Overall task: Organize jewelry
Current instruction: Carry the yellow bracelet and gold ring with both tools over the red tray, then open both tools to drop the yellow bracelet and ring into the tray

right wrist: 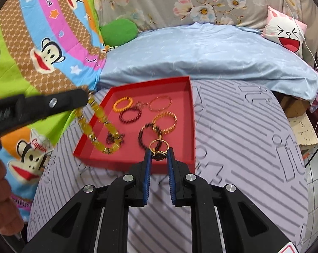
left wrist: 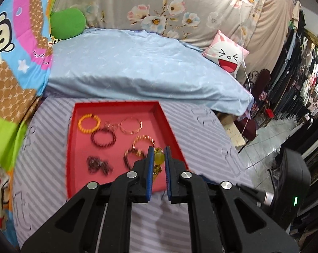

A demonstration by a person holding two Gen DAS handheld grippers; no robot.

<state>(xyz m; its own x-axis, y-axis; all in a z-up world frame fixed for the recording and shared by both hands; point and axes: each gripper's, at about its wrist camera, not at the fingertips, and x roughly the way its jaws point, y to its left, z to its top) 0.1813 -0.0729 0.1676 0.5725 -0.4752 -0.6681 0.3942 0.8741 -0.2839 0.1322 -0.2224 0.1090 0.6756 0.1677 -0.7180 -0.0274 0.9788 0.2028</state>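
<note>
Now, with the left gripper (left wrist: 159, 150) clamped on a yellow bead bracelet (right wrist: 99, 116) and the right gripper (right wrist: 159, 151) pinching a gold ring (right wrist: 159, 145), each should be lowered gently onto bare floor of the red tray (right wrist: 191, 109).

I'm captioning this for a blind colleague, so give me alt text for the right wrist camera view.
The right gripper pinches a gold ring with a dark stone above the near edge of a red tray holding several bangles on a striped bed cover. At left, the left gripper dangles a yellow bead bracelet over the tray's edge.
</note>
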